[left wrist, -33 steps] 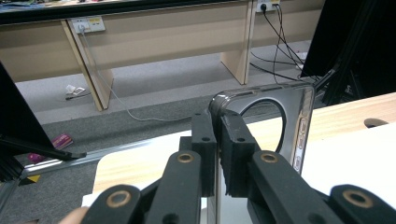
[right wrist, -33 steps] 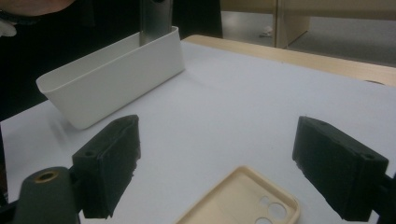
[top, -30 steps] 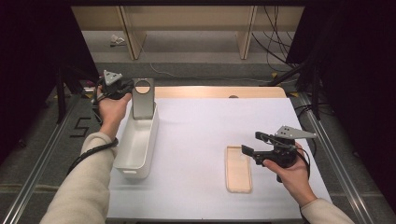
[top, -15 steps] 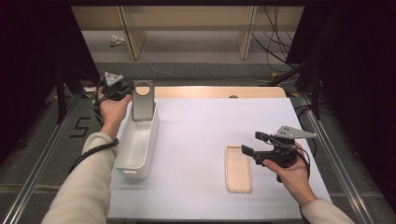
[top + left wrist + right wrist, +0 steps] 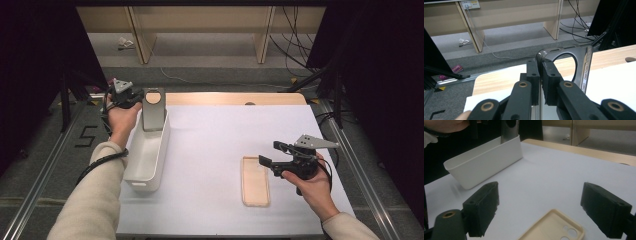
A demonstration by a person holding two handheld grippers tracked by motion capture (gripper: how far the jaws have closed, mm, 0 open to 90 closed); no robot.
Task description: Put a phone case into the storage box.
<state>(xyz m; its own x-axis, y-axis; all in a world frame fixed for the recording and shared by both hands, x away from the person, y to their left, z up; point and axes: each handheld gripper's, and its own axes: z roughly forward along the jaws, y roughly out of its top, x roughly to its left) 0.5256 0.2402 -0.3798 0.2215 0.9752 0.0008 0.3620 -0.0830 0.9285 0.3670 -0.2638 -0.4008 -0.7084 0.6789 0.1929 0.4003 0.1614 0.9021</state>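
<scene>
White mat (image 5: pixel 215 150) over wooden table (image 5: pixel 225 98).

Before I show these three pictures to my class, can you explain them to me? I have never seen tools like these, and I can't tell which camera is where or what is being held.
A person sits at a table holding a hand tool in each hand: a two-jaw gripper that pinches things. One picture looks down from above; the other two come from small cameras riding on each gripper, looking along its black jaws.

The left gripper is shut on the edge of a clear phone case, held upright at the far end of a white bin. In its own view you see the case's camera hole just past the jaws.

The right gripper is open and holds nothing. It hovers beside a beige phone case lying flat on the white surface, its inside facing up.
</scene>
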